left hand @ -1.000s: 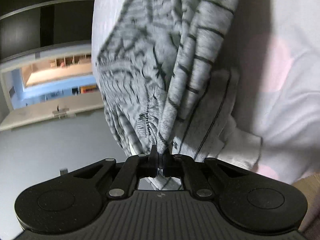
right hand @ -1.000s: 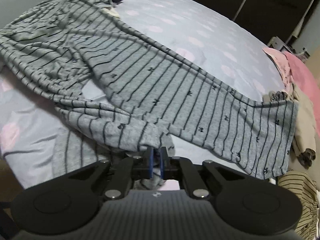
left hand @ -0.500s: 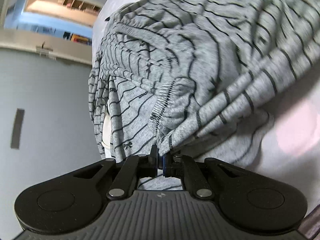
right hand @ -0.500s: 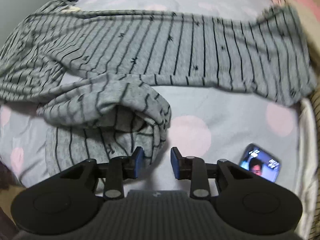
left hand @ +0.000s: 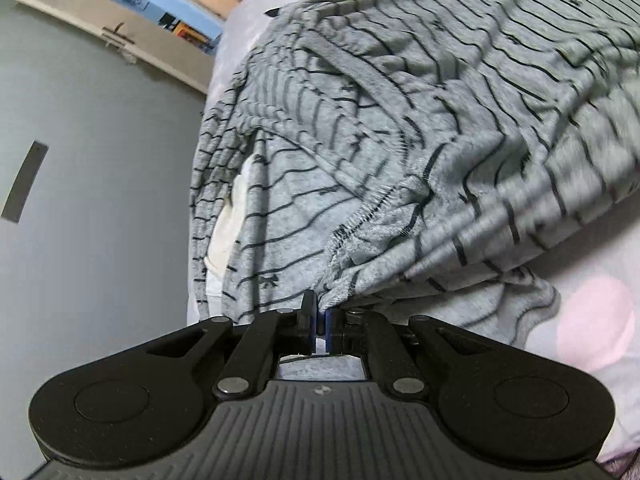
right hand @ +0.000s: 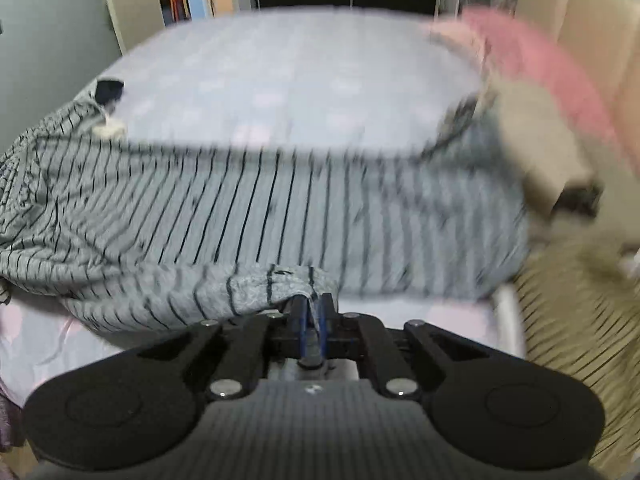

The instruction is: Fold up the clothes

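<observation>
A grey garment with thin black stripes [right hand: 256,204] lies spread across the near side of a bed with a pale dotted sheet [right hand: 300,80]. My right gripper [right hand: 312,312] is shut on a folded edge of that garment, which bunches just left of the fingertips. In the left wrist view the same striped garment [left hand: 400,128] fills the frame in rumpled folds, with a hem seam running through the middle. My left gripper [left hand: 318,320] is shut on a fold of it right at the fingertips. The bed sheet [left hand: 592,320] shows at lower right.
A pile of other clothes sits at the bed's right side: a pink item [right hand: 532,64], a beige one [right hand: 536,148] and a cream striped one [right hand: 568,312]. A grey wall [left hand: 92,200] and a door [right hand: 132,4] stand to the left.
My right gripper, open half a second ago beside the bunched cloth, has shut on its edge and swung up. The left gripper still holds its fold and has shifted slightly.
</observation>
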### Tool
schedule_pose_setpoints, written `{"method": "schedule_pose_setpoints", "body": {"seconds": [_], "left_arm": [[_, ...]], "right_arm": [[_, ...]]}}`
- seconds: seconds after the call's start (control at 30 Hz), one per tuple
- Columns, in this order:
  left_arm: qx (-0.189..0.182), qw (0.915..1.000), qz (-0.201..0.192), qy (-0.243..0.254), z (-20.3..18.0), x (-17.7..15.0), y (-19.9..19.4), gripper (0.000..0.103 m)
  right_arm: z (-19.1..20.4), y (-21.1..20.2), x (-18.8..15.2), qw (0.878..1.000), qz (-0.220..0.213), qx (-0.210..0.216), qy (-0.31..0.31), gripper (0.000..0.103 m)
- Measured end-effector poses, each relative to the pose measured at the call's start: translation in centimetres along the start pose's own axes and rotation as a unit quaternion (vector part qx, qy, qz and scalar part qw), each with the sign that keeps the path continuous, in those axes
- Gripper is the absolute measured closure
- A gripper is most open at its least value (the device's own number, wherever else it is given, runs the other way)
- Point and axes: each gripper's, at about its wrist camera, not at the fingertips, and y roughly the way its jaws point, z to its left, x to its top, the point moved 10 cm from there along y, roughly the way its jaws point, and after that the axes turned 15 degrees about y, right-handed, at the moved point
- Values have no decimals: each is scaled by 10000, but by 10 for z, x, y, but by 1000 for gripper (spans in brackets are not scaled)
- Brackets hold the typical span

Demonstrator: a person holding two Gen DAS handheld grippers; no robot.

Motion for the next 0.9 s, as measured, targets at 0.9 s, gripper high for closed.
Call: {"method": "schedule_pose_setpoints", "body": {"seconds": [0.9], "left_arm": [[323,9980,498,229,0,-6,16,101]], "right_arm": [[-23,84,-49,9902,1328,-373,206,60]]}}
